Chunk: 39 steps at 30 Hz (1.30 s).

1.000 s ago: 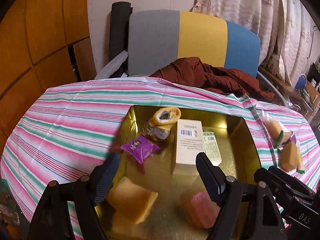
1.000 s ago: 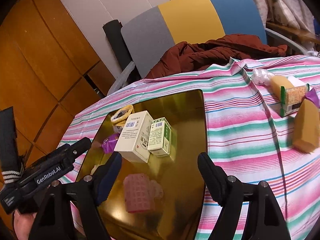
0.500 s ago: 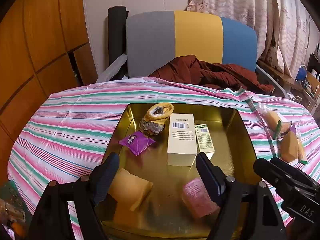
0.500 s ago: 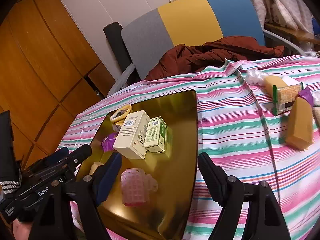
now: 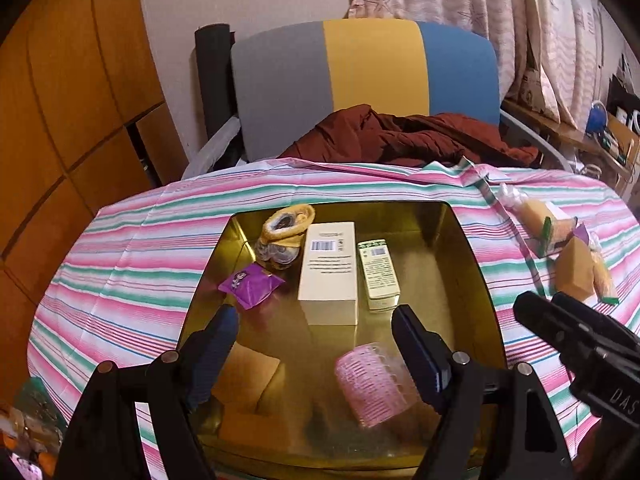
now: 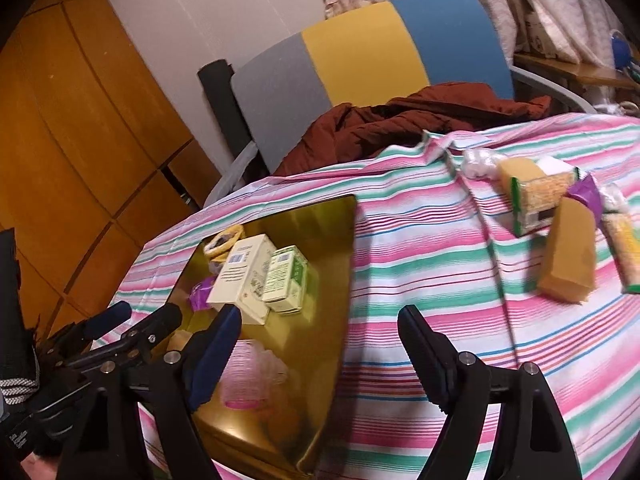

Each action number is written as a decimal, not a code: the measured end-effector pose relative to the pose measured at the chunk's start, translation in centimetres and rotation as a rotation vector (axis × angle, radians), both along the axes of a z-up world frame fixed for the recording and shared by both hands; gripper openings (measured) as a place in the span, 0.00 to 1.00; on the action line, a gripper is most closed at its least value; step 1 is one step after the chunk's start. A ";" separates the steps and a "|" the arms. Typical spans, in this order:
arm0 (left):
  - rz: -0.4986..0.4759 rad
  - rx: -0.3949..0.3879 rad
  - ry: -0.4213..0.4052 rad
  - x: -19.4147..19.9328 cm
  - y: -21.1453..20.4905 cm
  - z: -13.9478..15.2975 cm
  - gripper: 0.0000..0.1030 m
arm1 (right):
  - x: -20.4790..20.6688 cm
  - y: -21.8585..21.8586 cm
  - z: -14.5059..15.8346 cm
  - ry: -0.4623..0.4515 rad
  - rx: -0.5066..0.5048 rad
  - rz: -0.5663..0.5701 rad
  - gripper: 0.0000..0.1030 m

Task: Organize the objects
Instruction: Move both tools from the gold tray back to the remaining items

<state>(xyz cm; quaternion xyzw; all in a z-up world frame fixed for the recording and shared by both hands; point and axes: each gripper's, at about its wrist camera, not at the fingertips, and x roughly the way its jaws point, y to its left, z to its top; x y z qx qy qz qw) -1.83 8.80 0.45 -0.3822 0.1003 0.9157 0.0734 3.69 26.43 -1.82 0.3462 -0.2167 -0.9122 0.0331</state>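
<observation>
- Striped cloth (image 5: pixel 132 248) in pink, green and white covers the table, slightly creased along its far edge; behind it stands a padded chair (image 5: pixel 364 80) with grey, yellow and blue panels and a rumpled rust-red jacket (image 5: pixel 404 136) on its seat.
- A shiny gold metal tray (image 5: pixel 452 280), square with raised walls, sits toward the table's left side.
- Inside the tray, near the far wall, lie a cream cardboard box (image 5: pixel 328 272) and a slimmer green-printed box (image 5: pixel 378 274), side by side and touching.
- A small fuzzy yellow-rimmed bootie (image 5: pixel 286 236) sits in the far left corner, a crinkly purple packet (image 5: pixel 250 284) just in front of it.
- A ribbed pink plastic roller (image 5: pixel 374 384) and a tan sponge block (image 5: pixel 248 372) lie near the tray's near wall.
- Near the table's right edge lie a tan wedge-shaped block (image 6: pixel 568 256) and plastic-wrapped snacks (image 6: pixel 536 196).
- The left gripper (image 5: pixel 314 354) hovers over the tray's near part, jaws spread, nothing between them.
- The right gripper (image 6: pixel 320 348) hovers over the tray's right wall, released and empty, jaws having just widened slightly.
</observation>
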 end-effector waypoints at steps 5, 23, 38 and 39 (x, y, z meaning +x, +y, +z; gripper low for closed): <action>-0.022 -0.032 0.019 0.5 1.7 0.3 0.78 | 0.6 2.1 -0.4 -0.003 -0.018 -0.045 0.79; -0.113 -0.102 0.020 1.8 7.1 0.2 0.78 | 3.2 9.9 -1.0 0.003 -0.021 -0.191 0.81; -0.280 0.024 -0.127 3.3 11.5 -1.8 0.78 | 6.7 20.4 -3.8 -0.050 0.061 -0.431 0.82; -0.300 0.038 -0.140 3.5 11.9 -2.0 0.78 | 7.0 21.3 -4.1 -0.055 0.079 -0.459 0.83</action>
